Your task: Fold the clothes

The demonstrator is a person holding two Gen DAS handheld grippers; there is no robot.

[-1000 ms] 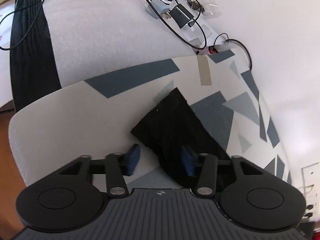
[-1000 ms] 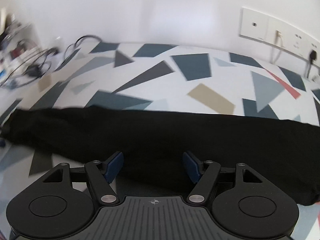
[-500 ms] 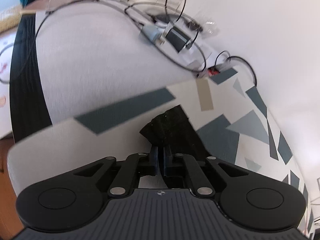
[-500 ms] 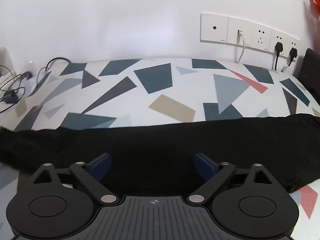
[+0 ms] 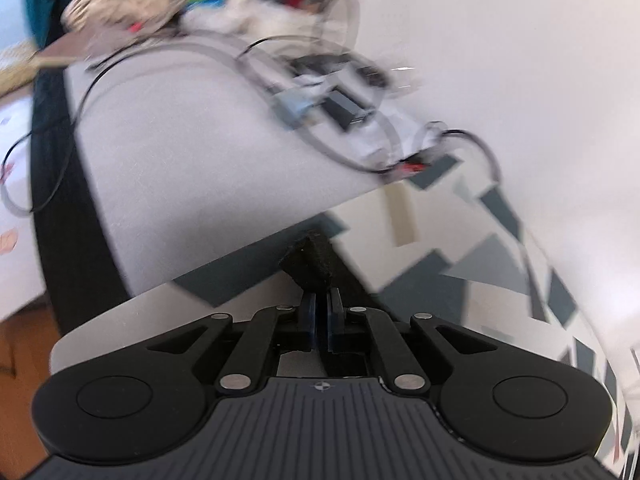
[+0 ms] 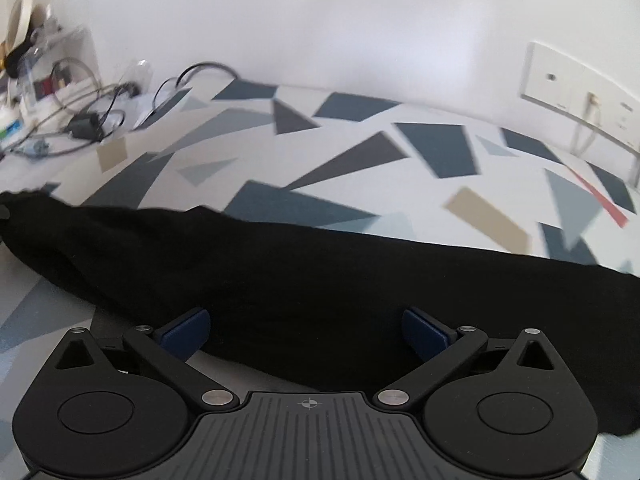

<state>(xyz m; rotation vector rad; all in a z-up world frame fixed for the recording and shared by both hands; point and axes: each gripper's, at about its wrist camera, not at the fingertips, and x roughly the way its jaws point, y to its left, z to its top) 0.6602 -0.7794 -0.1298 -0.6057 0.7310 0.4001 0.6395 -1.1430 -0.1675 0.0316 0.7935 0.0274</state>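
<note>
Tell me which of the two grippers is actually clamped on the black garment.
The left gripper: its fingers are shut together on a bunched end of the black garment. The right gripper is open, its fingers spread wide over the cloth.

Tangled cables (image 6: 80,120), wall sockets (image 6: 580,92), patterned tablecloth (image 6: 360,168).

Tangled cables (image 6: 80,120) crowd the far-left corner; the patterned tabletop (image 6: 360,168) lies open.

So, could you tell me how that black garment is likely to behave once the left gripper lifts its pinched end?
The black garment will probably droop limply: it lies flat and creased along the patterned cloth. The end bunches where the left gripper is shut on it, so it looks soft and thin. Its unheld length, under the open right gripper, would likely drag behind.
</note>
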